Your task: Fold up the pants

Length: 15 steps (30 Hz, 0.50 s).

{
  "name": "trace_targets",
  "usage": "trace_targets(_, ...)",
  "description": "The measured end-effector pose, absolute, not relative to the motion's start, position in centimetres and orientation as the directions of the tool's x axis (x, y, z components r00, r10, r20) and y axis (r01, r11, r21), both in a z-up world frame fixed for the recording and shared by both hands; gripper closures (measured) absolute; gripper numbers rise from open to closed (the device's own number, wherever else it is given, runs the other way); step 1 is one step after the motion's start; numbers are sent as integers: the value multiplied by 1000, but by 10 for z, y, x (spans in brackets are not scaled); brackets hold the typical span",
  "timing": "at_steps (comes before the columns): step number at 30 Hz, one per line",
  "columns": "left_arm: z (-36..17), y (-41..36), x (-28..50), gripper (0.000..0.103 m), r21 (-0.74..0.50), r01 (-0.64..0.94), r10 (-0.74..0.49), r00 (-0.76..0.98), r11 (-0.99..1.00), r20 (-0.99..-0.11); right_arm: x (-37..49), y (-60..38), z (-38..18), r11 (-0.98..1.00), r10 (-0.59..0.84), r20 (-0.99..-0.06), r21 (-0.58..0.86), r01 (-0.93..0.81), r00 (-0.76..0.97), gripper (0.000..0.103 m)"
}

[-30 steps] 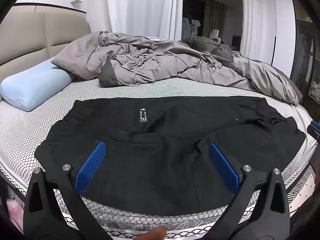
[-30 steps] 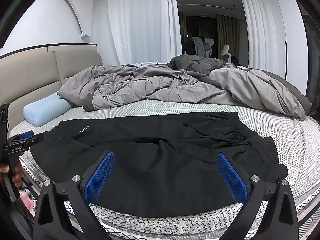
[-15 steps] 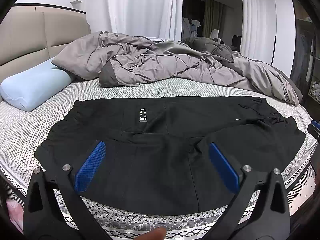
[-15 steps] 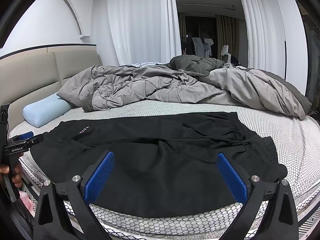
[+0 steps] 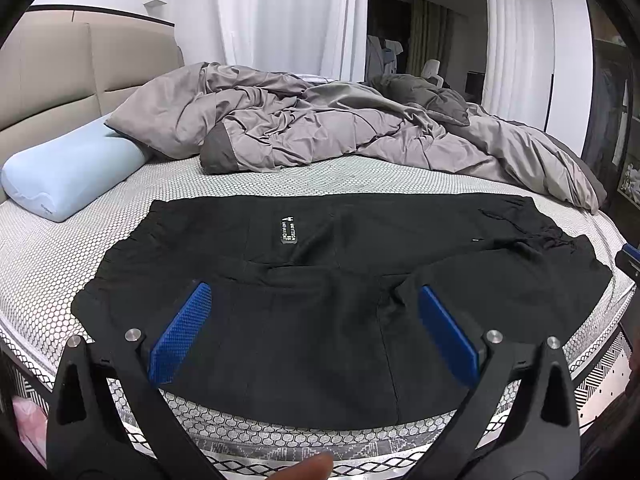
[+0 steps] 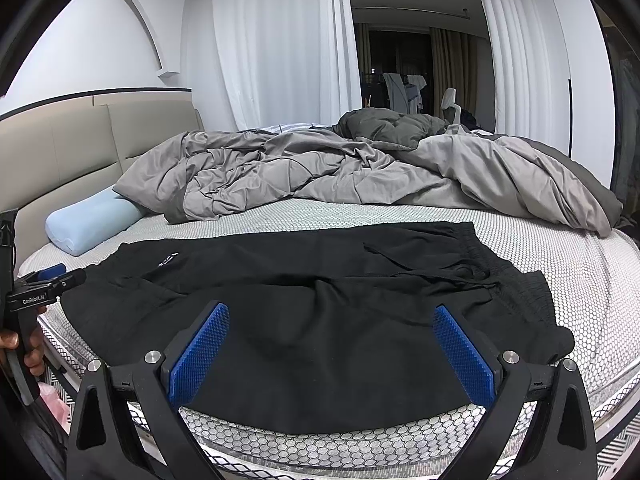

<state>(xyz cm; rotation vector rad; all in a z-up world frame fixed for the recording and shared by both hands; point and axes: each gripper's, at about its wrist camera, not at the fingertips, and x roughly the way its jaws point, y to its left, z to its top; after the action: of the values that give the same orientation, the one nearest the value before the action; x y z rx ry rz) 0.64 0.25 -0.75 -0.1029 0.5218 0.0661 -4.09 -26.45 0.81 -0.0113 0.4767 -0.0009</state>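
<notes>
Your left gripper has its blue fingers spread wide apart, holding nothing; your right gripper is spread the same way, also empty. Both hover near the bed's front edge, with the black pants lying flat on the mattress just beyond and between the fingers. Only your left view shows the label patch clearly and your fingertip at the bottom; only your right view shows the waistband at the right end and your hand gripping the left tool. Behind lie a grey duvet and blue pillow.
</notes>
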Motion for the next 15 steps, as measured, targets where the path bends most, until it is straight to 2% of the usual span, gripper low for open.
trace_targets(7, 3, 16, 0, 1, -111, -126, 53, 860, 986, -508, -26, -265, -3, 1000, 6, -569, -5, -11, 822, 0)
trace_targets(12, 2, 53, -8, 1, -204, -169, 37, 850, 964, -525, -15, -267, -2, 996, 68, -650, 3, -87, 757, 0)
trace_targets(15, -5, 93, -17, 1, -232, -265, 109, 844, 936, -526, -10, -276, 1, 994, 59, -663, -32, -107, 746, 0)
